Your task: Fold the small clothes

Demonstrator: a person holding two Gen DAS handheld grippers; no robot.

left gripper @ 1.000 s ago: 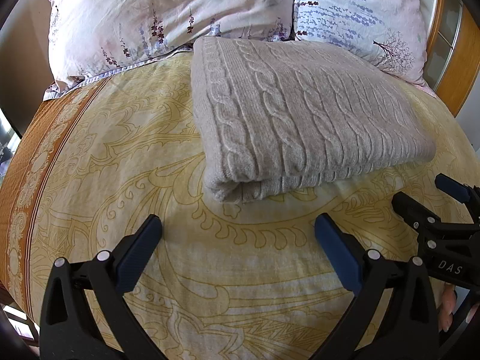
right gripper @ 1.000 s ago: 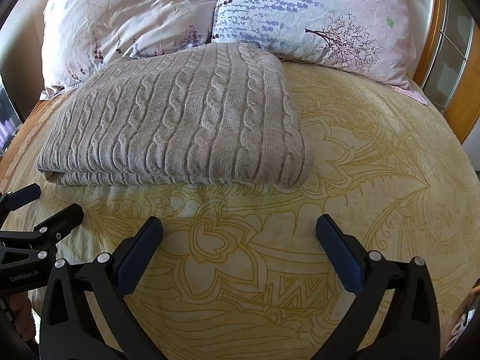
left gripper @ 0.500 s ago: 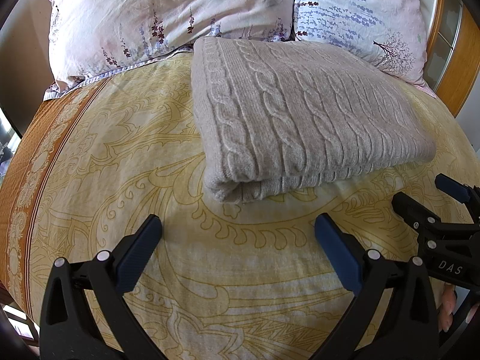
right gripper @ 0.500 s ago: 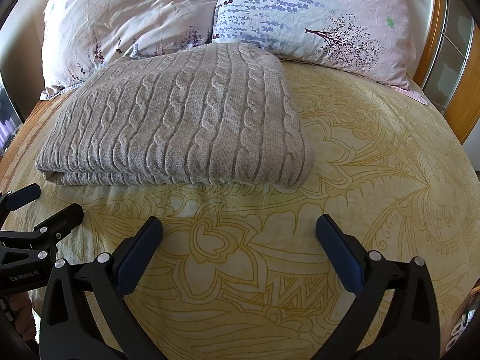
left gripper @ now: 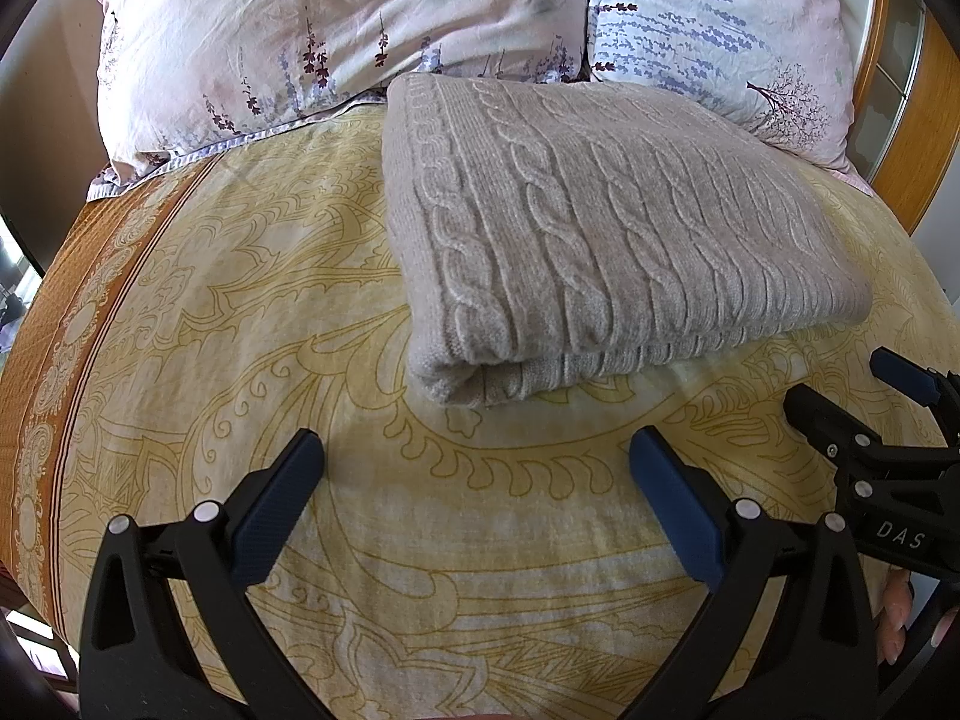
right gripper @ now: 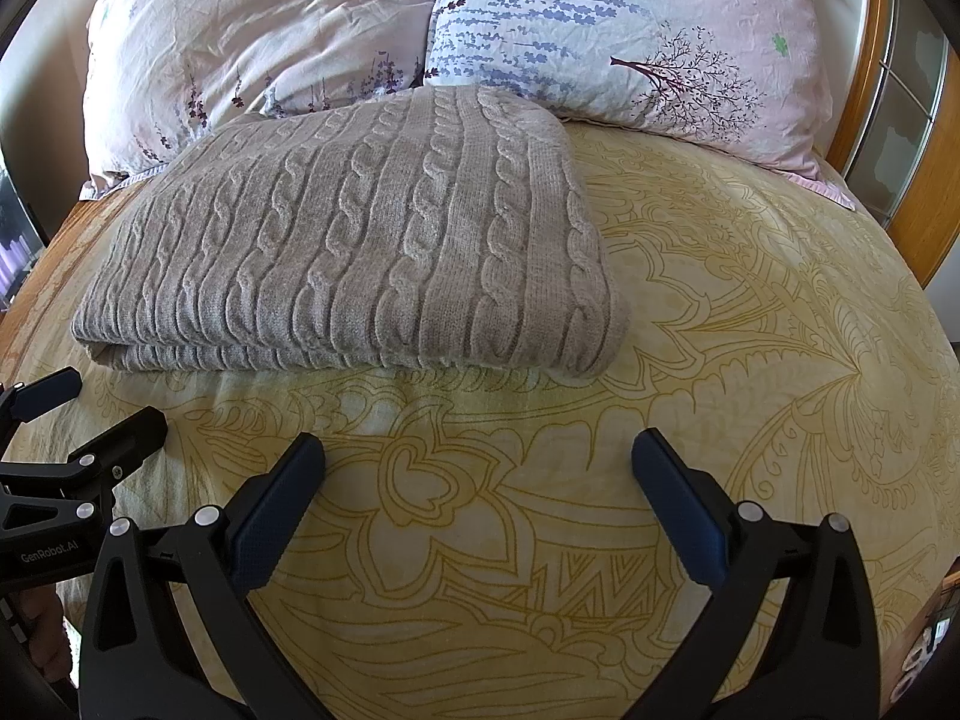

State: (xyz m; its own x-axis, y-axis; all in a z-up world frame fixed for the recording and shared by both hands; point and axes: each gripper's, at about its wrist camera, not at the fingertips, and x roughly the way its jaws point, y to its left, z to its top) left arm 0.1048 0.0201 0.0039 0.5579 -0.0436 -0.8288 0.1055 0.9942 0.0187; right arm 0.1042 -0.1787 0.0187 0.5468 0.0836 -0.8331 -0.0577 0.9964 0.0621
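A grey cable-knit garment [left gripper: 600, 240] lies folded into a thick rectangle on the yellow patterned bedspread [left gripper: 252, 324], its far edge against the pillows. In the right wrist view the same knit garment [right gripper: 360, 264] sits left of centre. My left gripper [left gripper: 474, 456] hovers open above the bedspread, a short way in front of the fold's near edge, with nothing between its fingers. My right gripper [right gripper: 477, 456] is likewise open and empty, short of the garment's near right corner. Each gripper shows at the other view's side edge.
Two floral pillows [left gripper: 336, 30] [right gripper: 624, 24] lean at the head of the bed. A wooden headboard frame [right gripper: 924, 222] rises at the right. An orange border strip [left gripper: 66, 312] runs along the bed's left edge. A person's fingers [left gripper: 894, 618] show low right.
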